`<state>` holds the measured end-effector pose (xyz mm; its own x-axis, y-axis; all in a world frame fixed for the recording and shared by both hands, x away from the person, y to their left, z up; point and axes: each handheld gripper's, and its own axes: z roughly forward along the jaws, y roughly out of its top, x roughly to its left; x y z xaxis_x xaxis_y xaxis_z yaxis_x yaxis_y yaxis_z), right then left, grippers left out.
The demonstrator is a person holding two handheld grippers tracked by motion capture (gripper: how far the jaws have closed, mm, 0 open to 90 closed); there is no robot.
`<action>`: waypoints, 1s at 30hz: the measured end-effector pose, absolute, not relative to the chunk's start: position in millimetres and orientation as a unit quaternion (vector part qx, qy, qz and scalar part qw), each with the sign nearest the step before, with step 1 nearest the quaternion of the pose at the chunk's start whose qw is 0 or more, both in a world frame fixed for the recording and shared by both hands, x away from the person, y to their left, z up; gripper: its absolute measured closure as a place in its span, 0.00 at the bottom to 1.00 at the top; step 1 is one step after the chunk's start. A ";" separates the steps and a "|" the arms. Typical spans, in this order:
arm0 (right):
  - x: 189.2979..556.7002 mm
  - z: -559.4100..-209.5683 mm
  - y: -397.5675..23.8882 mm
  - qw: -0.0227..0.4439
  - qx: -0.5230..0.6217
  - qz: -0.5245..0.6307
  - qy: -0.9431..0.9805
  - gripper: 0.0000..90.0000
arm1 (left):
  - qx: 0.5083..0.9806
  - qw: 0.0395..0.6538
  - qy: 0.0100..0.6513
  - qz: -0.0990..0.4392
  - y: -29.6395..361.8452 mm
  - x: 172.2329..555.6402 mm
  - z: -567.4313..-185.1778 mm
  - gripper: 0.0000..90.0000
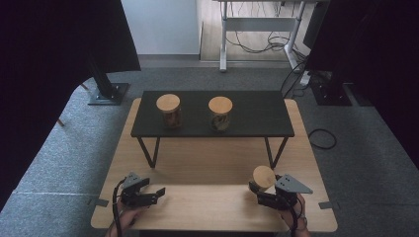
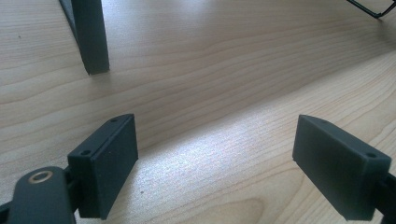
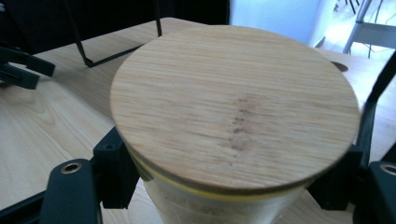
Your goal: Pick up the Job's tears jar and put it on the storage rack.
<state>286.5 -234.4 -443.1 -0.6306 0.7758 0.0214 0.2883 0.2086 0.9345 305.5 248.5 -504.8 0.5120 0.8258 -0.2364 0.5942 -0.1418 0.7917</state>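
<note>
The high view shows two lidded jars [image 1: 169, 110] [image 1: 220, 113] side by side on the dark shelf [image 1: 257, 116] at the far side. The left gripper [image 2: 215, 163] spreads wide over bare wooden table [image 2: 224, 84], holding nothing. The right gripper [image 3: 233, 186] clamps a third jar [image 3: 233, 112] near right; its contents are unclear.

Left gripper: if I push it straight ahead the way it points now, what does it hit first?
Probably nothing soon: the open left gripper faces bare table. The black shelf leg stands left of that line, though depth is hard to judge.
</note>
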 end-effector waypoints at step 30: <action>283.4 -415.3 -236.1 0.245 0.333 0.541 0.732 0.28 | 0.749 0.444 0.474 0.131 247.0 305.5 -504.6 0.15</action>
<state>283.4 -236.1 -415.3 -0.6581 0.7529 0.0023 0.2235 0.1924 0.9555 305.5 247.0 -504.6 0.5156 0.8267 -0.2252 0.5941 -0.1556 0.7892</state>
